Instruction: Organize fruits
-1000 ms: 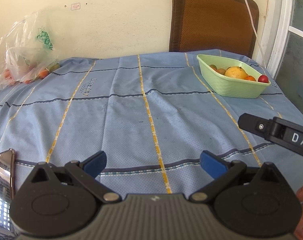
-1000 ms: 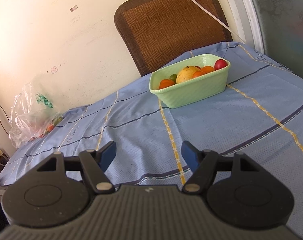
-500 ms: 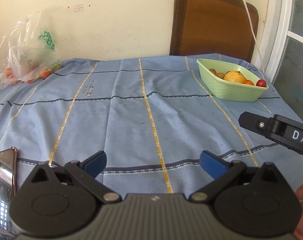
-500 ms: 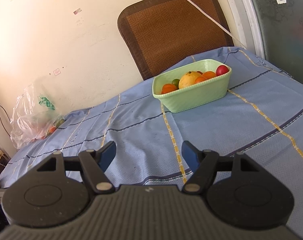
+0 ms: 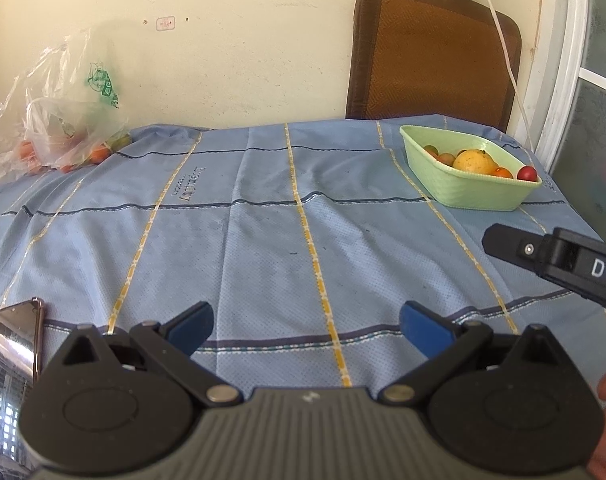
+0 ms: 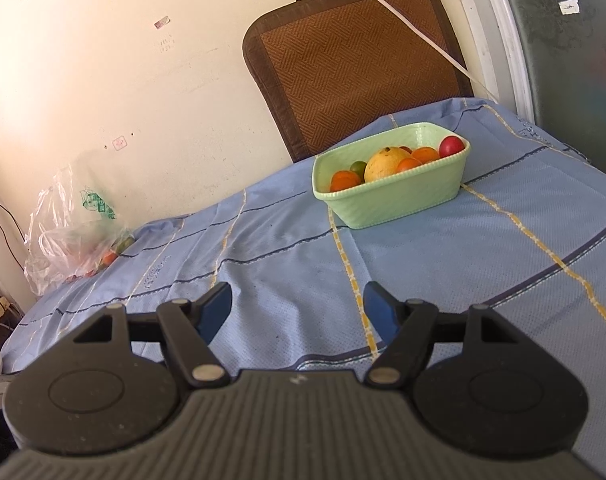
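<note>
My left gripper (image 5: pixel 306 327): wide open, empty.
My right gripper (image 6: pixel 297 307): wide open, empty.
Fruit bag (image 5: pixel 59 128): far ahead-left of left gripper, which is nearer.
Green basket (image 6: pixel 395 196): ahead of right gripper, already holding fruits.

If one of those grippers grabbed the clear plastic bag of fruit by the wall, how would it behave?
The plastic bag looks thin and crinkled, so it would probably sag and deform. The round fruits inside would likely shift or roll. Its glossy film may slip between the pads.

Bright daylight, fisheye-bent edges, sharp focus
</note>
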The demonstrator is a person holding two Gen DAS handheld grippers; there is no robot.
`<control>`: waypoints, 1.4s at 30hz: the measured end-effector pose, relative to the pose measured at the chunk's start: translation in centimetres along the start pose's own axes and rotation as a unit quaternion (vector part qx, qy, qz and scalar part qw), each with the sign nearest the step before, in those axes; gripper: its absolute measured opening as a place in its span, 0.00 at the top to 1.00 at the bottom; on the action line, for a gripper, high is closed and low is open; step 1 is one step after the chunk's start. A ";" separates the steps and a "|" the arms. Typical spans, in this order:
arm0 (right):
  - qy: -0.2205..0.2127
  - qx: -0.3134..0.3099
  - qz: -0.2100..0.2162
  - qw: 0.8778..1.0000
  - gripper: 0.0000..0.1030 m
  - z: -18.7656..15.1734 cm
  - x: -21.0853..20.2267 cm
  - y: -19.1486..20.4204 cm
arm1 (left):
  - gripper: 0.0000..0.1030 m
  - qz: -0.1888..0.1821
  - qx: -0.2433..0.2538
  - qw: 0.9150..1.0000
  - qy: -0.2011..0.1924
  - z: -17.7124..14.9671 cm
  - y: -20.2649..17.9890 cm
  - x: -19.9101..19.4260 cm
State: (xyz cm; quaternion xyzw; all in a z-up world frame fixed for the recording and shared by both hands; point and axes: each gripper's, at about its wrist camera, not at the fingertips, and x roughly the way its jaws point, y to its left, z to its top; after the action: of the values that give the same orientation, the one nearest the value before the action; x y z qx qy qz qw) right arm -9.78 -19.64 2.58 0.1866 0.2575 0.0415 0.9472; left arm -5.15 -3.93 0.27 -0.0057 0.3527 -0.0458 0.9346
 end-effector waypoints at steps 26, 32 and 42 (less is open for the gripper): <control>-0.013 0.041 -0.001 0.999 0.28 -0.3 0.0 -2.5 | 0.00 0.048 0.026 0.998 0.012 0.1 -1.6 1.5; -0.012 0.053 -0.001 0.999 0.28 -0.3 0.4 -3.8 | 0.00 0.085 0.048 0.995 -0.009 0.6 -2.3 1.8; -0.038 -0.001 -0.008 0.999 0.28 0.5 3.2 -4.5 | 0.00 0.117 0.077 0.990 -0.023 2.3 -3.1 3.0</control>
State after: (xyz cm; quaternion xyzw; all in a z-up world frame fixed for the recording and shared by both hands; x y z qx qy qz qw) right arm -6.89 -23.42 -0.25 0.1855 0.2228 0.0272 0.9567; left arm -1.70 -7.33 0.15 0.1070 0.3243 0.0372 0.9391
